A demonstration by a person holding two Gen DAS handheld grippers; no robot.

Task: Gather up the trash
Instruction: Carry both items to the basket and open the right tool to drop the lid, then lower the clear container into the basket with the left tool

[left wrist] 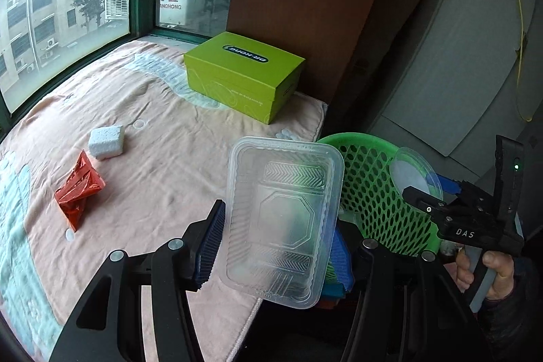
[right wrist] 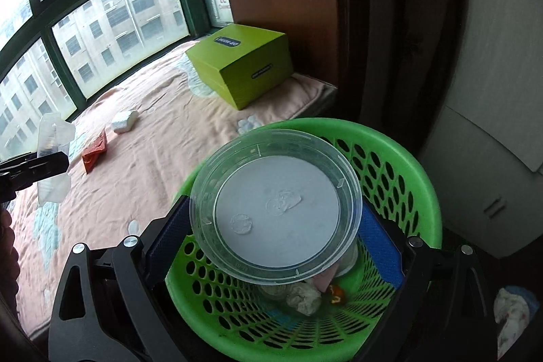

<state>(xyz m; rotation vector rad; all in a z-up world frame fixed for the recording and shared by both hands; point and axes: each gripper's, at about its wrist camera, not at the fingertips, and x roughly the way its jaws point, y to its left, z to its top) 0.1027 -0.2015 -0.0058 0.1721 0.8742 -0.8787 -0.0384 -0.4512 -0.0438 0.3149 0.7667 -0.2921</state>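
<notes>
- Holding: left gripper (left wrist: pixel 276 246) fingers grasp clear tray (left wrist: pixel 283 219) over bed (left wrist: pixel 152 158) edge; right gripper (right wrist: pixel 275 226) fingers grasp round lid (right wrist: pixel 276 202) above green basket (right wrist: pixel 420 192)
- Risk: slick plastic slipping, dropping outside basket

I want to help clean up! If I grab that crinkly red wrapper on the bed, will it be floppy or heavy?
The red wrapper is probably floppy and crushes easily: it's creased, shiny foil. It likely weighs almost nothing.

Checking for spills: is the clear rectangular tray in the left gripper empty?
Empty. The tray is see-through, and only its moulded ribs and the bedding behind it show through; nothing sits inside.
</notes>
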